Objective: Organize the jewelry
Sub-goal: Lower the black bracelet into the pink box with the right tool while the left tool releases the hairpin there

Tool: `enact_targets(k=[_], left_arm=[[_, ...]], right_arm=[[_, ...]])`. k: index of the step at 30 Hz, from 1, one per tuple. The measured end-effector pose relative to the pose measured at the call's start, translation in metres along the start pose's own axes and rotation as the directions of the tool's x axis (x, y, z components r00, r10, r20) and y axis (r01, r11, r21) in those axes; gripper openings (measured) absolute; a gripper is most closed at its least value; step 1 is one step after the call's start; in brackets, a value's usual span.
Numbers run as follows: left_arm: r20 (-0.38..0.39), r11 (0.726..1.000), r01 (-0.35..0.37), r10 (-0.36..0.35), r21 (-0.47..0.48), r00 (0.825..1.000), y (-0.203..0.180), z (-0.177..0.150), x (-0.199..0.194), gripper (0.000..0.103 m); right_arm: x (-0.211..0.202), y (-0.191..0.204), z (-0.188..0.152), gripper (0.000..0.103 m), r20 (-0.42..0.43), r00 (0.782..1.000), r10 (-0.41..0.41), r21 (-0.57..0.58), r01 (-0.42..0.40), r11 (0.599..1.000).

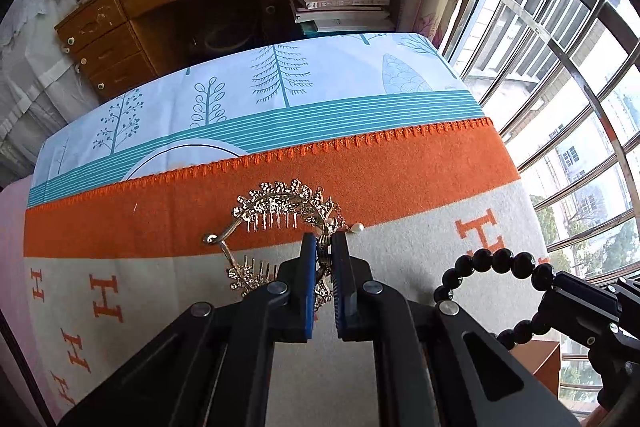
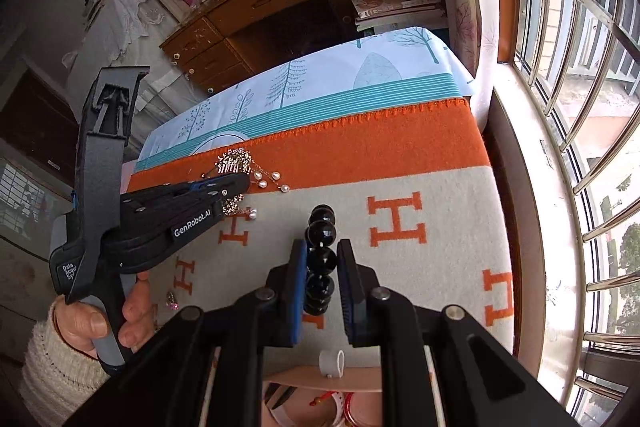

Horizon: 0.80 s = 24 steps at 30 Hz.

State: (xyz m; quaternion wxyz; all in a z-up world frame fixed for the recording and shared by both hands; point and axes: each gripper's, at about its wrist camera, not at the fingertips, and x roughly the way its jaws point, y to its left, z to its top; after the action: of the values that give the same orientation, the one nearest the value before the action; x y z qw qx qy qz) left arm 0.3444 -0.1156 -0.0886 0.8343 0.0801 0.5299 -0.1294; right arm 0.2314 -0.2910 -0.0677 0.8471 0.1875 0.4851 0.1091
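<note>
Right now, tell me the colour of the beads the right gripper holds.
Glossy black bead bracelet; clearest in the right wrist view.

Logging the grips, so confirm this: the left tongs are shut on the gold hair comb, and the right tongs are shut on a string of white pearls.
One detail is wrong. The right tongs are shut on a black bead bracelet, not white pearls; the right wrist view shows it. White pearls only dangle from the gold hair comb, which the left tongs do grip.
</note>
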Motion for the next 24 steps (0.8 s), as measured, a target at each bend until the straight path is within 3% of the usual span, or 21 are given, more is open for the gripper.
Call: enact_targets(k=[12, 19, 24], left_arm=[[0.071, 0.994, 0.065, -0.071, 0.082, 0.995, -0.026, -0.081, -0.113, 0.005], [0.065, 0.984, 0.125, -0.134, 0.125, 0.989, -0.059, -0.135, -0.132, 0.005], [0.054, 0.978, 0.142, -0.152, 0.153, 0.987, -0.084, -0.164, -0.125, 0.005]], right_arm=[[-0.11, 0.02, -0.059, 0.015, 0.16, 0.983, 0.086, -0.042, -0.081, 0.996], [-0.131, 0.027, -0.115, 0.015, 0.133, 0.989, 0.07, -0.104, -0.057, 0.993], [-0.12, 0.025, -0.149, 0.015, 0.048, 0.996, 0.078, -0.128, -0.071, 0.989]])
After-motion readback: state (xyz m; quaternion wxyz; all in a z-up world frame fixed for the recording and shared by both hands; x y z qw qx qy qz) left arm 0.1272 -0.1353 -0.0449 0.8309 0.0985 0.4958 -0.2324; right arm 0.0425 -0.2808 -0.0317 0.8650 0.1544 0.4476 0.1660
